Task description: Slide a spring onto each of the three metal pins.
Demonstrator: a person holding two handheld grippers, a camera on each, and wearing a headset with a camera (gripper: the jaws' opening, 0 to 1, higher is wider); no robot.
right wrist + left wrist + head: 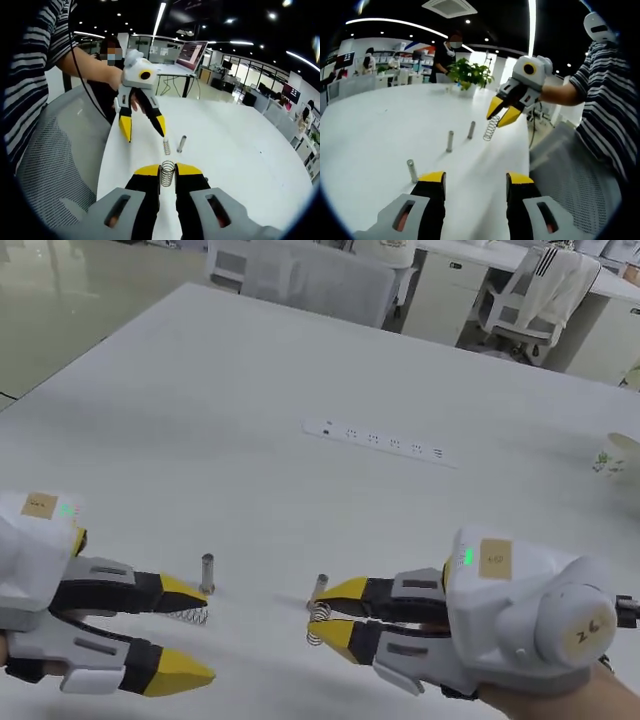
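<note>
My right gripper (318, 617) is shut on a small coil spring (317, 625) just above the white table, right beside a short metal pin (320, 588). The right gripper view has that spring (167, 173) upright between the yellow tips (167, 169). A second pin (207, 573) stands to the left, with a loose spring (190, 615) lying by it. My left gripper (210, 633) is open and holds nothing, just left of that loose spring. In the left gripper view three pins (450, 141) stand in a row ahead of its open jaws (476, 179), with the right gripper (498, 120) and its spring (490, 128) past the far end.
A white power strip (380, 442) lies across the table's middle. A patterned cup (615, 460) stands at the right edge. Office chairs (320, 280) stand beyond the far edge. A grey mesh chair (570, 170) is close behind the near table edge.
</note>
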